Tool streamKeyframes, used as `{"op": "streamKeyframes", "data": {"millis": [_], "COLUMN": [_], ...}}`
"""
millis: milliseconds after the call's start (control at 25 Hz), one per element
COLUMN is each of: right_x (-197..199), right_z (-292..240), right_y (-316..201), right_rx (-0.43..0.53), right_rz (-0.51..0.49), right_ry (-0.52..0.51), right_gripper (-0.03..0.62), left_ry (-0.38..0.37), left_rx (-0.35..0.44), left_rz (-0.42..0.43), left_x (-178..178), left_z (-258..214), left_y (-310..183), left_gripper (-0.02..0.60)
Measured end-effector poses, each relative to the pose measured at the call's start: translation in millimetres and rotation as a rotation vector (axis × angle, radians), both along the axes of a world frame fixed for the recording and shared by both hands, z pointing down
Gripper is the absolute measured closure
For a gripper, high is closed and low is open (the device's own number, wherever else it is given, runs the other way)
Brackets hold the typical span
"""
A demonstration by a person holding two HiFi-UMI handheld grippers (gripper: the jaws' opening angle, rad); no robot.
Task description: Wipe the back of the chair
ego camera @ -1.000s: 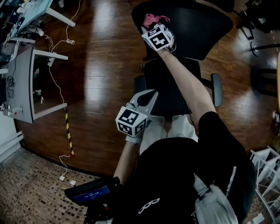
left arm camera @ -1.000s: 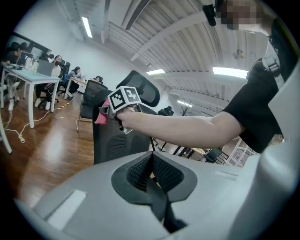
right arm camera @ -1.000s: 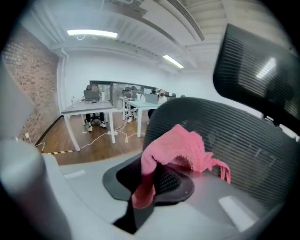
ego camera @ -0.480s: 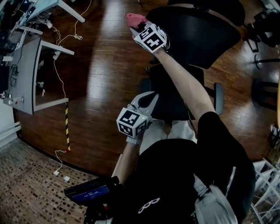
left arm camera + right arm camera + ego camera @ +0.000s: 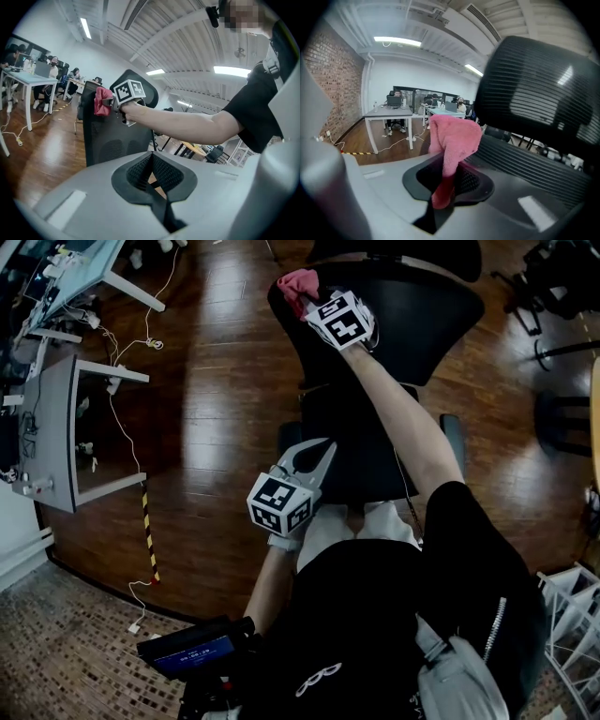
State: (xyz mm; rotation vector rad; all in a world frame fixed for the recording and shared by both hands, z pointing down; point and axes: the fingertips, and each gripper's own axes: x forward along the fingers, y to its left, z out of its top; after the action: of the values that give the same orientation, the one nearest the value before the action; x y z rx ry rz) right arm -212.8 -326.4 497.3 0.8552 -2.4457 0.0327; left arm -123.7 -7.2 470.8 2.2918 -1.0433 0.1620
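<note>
right gripper (image 5: 311,302) clamped on the pink cloth (image 5: 297,283), cloth right up at the edge of the black chair back (image 5: 427,310), left gripper (image 5: 317,454) pinched together on nothing, down by the seat (image 5: 370,460)

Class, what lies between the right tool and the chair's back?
A pink cloth, clamped in the right tool, lies before the chair back; the right gripper view shows it.

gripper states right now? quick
Left gripper: shut, empty.
Right gripper: shut on cloth.
</note>
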Motion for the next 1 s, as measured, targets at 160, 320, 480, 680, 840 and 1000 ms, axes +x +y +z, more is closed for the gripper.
{"op": "streamKeyframes", "data": {"millis": [160,320,480,680,840,1000], "right_x": [69,138,201,271,325,373], "right_z": [-2,-4,-5,-7,-9,-6], "right_y": [-22,-39,-50,-59,-66,-64], "right_rx": [0.002,-0.004,-0.006,-0.009,-0.006,-0.002], "right_rz": [0.086,0.169,0.236,0.300,0.352,0.404], "right_ry": [-0.014,-0.027,-0.034,-0.035,-0.044,-0.060], "right_gripper": [0.549,0.549,0.549,0.549,0.549,0.549], "left_ry": [-0.010,-0.015,-0.021,-0.037,-0.044,-0.054], "left_rx": [0.007,0.005,0.011,0.019,0.026,0.028], "left_rz": [0.052,0.104,0.156,0.206,0.216,0.222], "left_x": [42,83,124,170,198,221], "left_z": [-2,-4,-4,-9,-11,-7], "left_y": [-12,-17,-19,-22,-24,-15], "left_gripper": [0.589,0.589,0.589,0.589,0.589,0.589]}}
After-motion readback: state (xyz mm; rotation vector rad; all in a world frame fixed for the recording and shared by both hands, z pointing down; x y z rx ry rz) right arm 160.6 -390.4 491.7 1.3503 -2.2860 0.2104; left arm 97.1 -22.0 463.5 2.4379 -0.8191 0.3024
